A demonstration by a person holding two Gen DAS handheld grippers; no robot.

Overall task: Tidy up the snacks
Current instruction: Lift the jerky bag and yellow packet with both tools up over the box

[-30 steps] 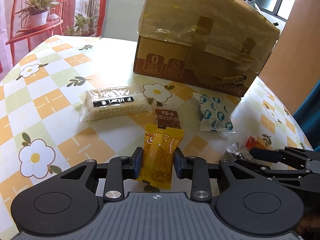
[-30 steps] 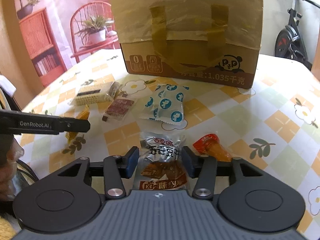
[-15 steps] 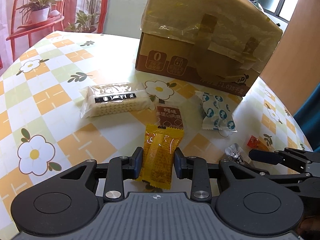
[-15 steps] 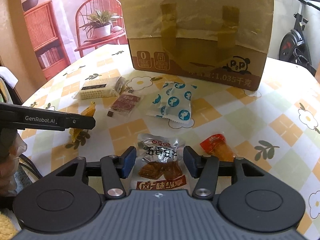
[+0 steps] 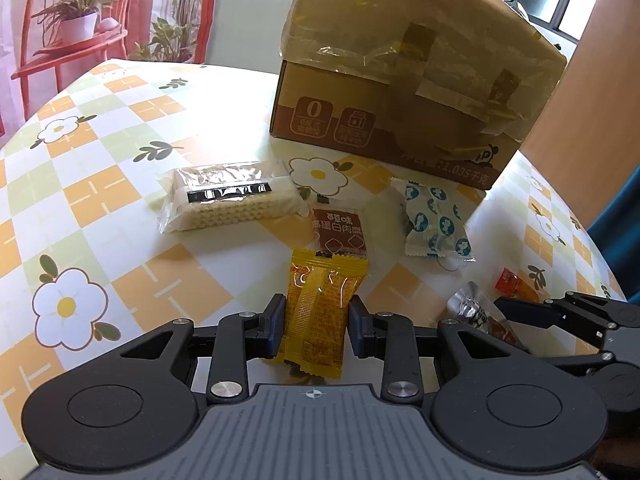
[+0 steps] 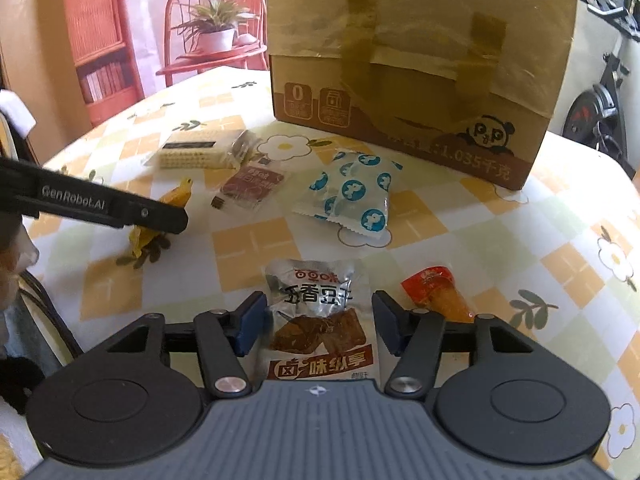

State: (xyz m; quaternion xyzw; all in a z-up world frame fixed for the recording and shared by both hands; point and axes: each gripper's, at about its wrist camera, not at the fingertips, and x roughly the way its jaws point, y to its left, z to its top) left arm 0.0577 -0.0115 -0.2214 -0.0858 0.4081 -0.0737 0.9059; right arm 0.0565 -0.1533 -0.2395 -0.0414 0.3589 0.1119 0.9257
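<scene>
My left gripper (image 5: pixel 316 328) is shut on a yellow snack packet (image 5: pixel 320 312), which stands upright between the pads just above the flowered tablecloth (image 5: pixel 120 208). In the right wrist view, one left finger (image 6: pixel 152 216) reaches in from the left over that yellow packet (image 6: pixel 176 196). My right gripper (image 6: pixel 320 326) is open around a silver dried-tofu packet (image 6: pixel 320 312); its pads stand just clear of the packet's sides. The packet seems to rest on the table. A taped cardboard box (image 6: pixel 420 60) stands at the back of the table.
A clear pack of wafers (image 5: pixel 232 200), a small brown packet (image 5: pixel 340 232) and a white packet with blue dots (image 5: pixel 432 224) lie in a row before the box. A red-orange snack (image 6: pixel 436 292) lies right of my right gripper. A red chair with a potted plant (image 6: pixel 216 36) stands beyond the table.
My right gripper's jaws have widened a little around the silver packet, and its view has rolled slightly. My left gripper keeps its hold on the yellow packet and has stayed put.
</scene>
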